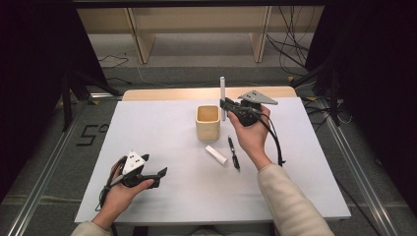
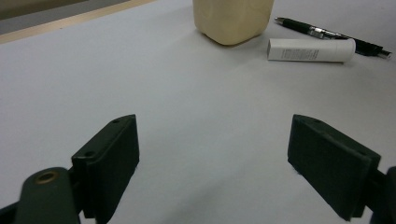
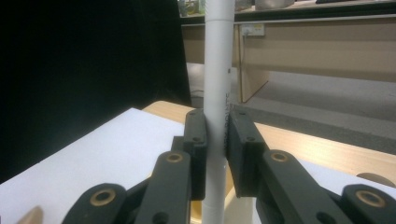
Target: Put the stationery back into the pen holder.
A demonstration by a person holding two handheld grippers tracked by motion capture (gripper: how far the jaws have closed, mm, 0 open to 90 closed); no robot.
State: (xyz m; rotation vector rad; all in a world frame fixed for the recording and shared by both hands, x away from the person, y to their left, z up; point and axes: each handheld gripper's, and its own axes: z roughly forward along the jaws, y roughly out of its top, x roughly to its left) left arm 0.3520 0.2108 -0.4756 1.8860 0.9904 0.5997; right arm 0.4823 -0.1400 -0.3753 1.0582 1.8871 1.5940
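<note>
White pen (image 3: 217,93), upright, clamped mid-barrel betw. jaws of right gripper (image 1: 227,106), just at 3 o'clock of cup (image 1: 207,122). Prob. light, stiff, smooth, so may slip; grip mid-barrel. Left gripper (image 2: 215,154) wide open, empty.

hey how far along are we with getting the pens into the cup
Nothing visibly sits in the cup yet. In hand: the right tongs grip a white pen upright beside the cup. Left: a black pen and a white tube lie on the table. The left tongs are open, empty.
</note>
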